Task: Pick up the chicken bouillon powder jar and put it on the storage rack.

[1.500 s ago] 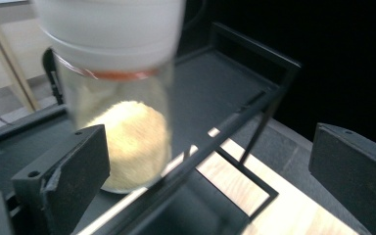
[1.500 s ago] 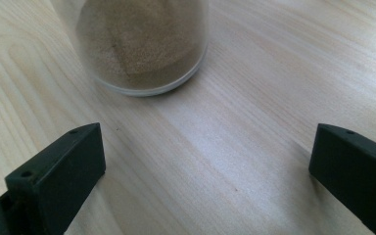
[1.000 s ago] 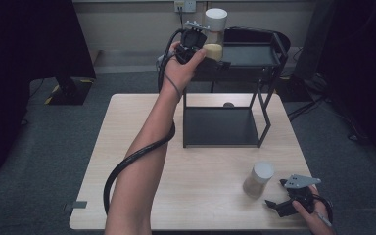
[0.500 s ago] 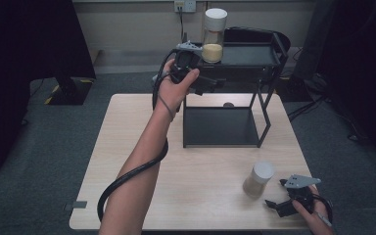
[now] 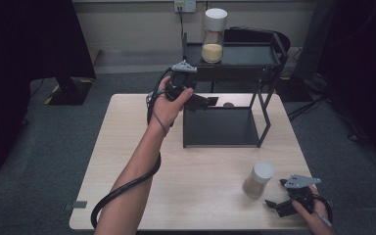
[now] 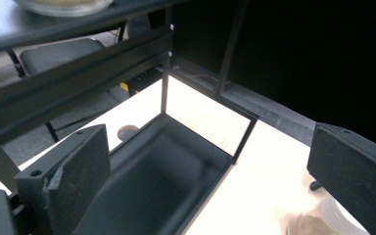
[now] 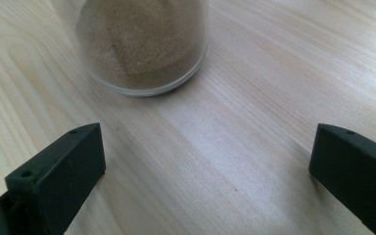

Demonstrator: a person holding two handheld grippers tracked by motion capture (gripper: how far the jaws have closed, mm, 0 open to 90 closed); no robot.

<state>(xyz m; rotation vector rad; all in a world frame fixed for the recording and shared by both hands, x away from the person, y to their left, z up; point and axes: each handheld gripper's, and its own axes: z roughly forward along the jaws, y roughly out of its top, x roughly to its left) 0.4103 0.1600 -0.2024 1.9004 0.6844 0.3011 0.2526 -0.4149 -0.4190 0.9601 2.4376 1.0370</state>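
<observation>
A pale wooden bench [image 5: 200, 196] on grey carpet carries a black two-tier rack [image 5: 225, 122], on whose top shelf a tall white-lidded jar [image 5: 214, 35] part-filled with yellow grain is stood. The left tool [image 5: 203, 102] is held raised beside the rack, jaws spread and empty — apparently clear of that jar. A shorter jar [image 5: 258, 179] of brownish powder is stood on the bench near the front right corner, and the right tool [image 5: 273, 205] is rested just beside it, spread wide and aimed at its base — seemingly readied for a grasp.

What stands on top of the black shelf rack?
On the top level of the black shelf rack stands one tall jar with a white lid and yellowish grains inside. The area behind the jar is hidden.
</observation>
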